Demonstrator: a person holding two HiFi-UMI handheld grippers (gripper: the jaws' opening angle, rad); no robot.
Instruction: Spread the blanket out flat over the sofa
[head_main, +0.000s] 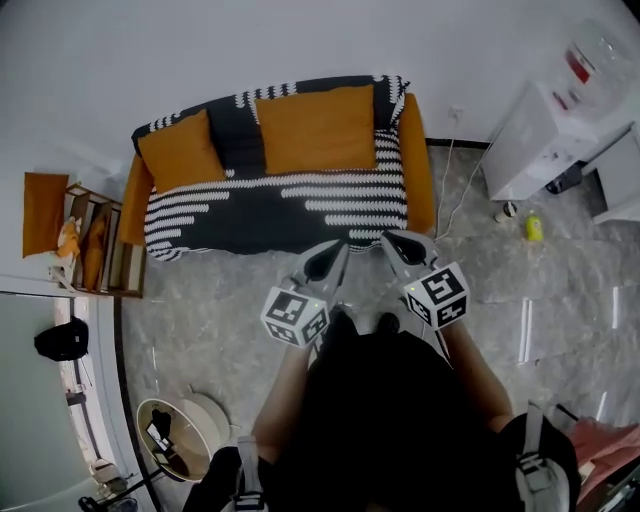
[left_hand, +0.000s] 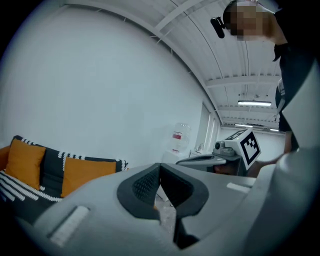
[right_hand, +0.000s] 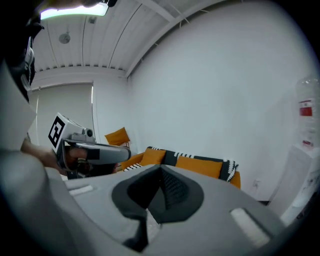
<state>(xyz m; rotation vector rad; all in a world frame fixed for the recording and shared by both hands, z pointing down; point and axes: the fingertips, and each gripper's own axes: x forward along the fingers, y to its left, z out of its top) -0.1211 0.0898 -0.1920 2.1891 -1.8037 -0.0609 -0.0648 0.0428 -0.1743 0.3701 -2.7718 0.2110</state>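
The blanket (head_main: 280, 205), black with white stripes, lies over the seat and backrest of the orange sofa (head_main: 420, 170) in the upper middle of the head view. Two orange cushions (head_main: 318, 128) lean on it against the back. Only that view shows the whole spread from above. My two gripper views each catch just a strip of sofa and cushions low in the frame.

My left gripper (head_main: 330, 262) and right gripper (head_main: 402, 247) sit side by side at the sofa's front edge, above the grey marble floor (head_main: 200, 320). Both are clenched on nothing: each gripper view shows its pads meeting at the tips with no cloth between them.

The head view alone shows a wooden rack (head_main: 100, 250) at the left and a yellow bottle (head_main: 534, 227) on the floor at the right. The ceiling light (left_hand: 255, 103) appears only from the grippers.
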